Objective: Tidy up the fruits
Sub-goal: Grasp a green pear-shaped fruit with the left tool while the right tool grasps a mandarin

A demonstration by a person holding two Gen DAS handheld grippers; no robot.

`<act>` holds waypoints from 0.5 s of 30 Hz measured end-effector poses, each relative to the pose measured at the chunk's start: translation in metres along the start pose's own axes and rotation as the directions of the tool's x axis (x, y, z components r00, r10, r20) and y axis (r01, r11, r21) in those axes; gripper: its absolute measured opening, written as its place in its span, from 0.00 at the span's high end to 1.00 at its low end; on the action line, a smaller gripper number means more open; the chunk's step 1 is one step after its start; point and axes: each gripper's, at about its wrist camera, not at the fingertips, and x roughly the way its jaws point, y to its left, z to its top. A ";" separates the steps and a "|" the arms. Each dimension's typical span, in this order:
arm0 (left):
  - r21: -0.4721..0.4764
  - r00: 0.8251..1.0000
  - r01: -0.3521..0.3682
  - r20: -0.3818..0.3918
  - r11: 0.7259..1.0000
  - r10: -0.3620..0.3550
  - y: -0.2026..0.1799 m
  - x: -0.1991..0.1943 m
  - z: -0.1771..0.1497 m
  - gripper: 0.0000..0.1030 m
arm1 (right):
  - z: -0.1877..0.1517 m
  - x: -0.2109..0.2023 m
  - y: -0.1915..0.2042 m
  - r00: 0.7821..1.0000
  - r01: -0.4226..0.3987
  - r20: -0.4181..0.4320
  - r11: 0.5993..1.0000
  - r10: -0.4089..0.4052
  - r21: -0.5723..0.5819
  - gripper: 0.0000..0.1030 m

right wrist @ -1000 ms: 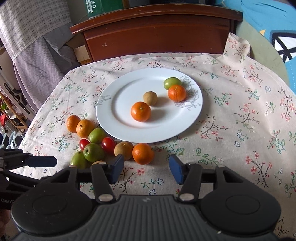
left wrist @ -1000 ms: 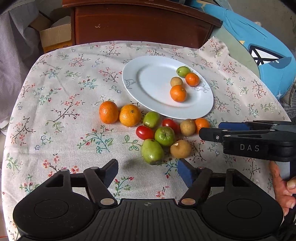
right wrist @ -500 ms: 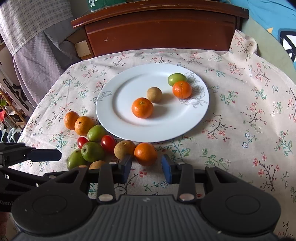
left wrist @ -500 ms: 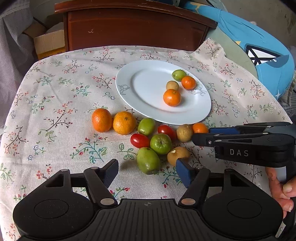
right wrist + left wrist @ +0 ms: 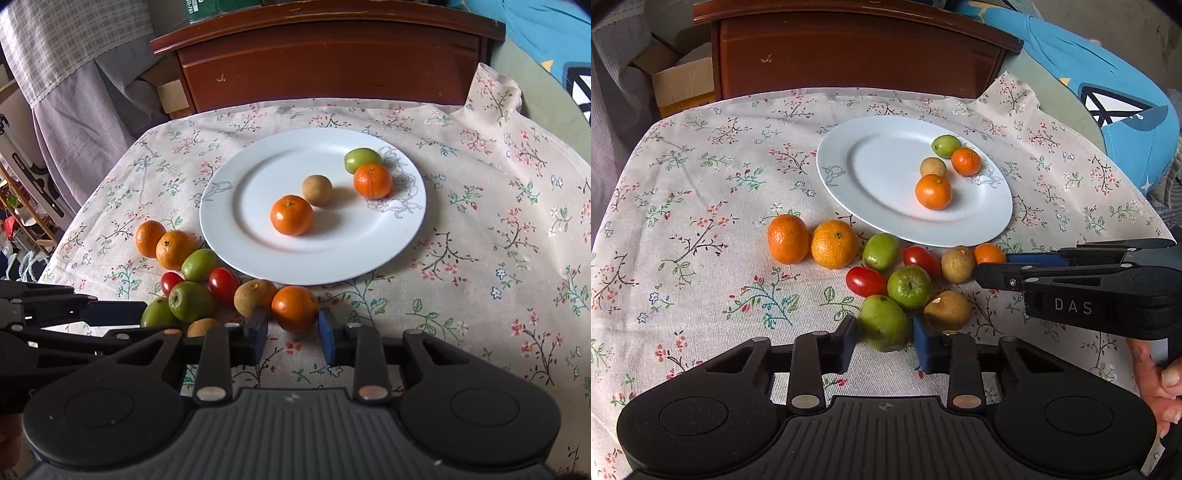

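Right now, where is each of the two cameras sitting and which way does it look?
Left wrist: rides the left claw, looking down over a green fruit between its fingers; a hand and the right claw show.
Right wrist: rides the right claw, fingers around a small orange; left claw at its left.
Shared: the white plate, loose fruit, floral tablecloth.

round white glazed plate [image 5: 236,229]: glossy, smooth | cream floral tablecloth [image 5: 480,258]: matt woven cloth | dark red-brown wooden cabinet [image 5: 325,70]: worn, scuffed varnish | small red tomatoes [image 5: 865,281]: shiny skin | orange mandarins [image 5: 787,238]: dimpled peel
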 end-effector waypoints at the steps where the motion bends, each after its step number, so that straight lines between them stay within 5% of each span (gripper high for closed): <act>1: -0.001 1.000 -0.001 0.000 1.000 0.001 0.000 -0.001 0.000 0.75 | 0.000 0.000 0.000 1.000 0.000 -0.001 1.000 0.000 0.004 0.74; 15: 0.008 1.000 -0.015 0.002 1.000 0.015 -0.001 -0.006 -0.001 0.76 | 0.004 -0.012 0.008 1.000 -0.016 0.017 1.000 0.017 -0.022 0.74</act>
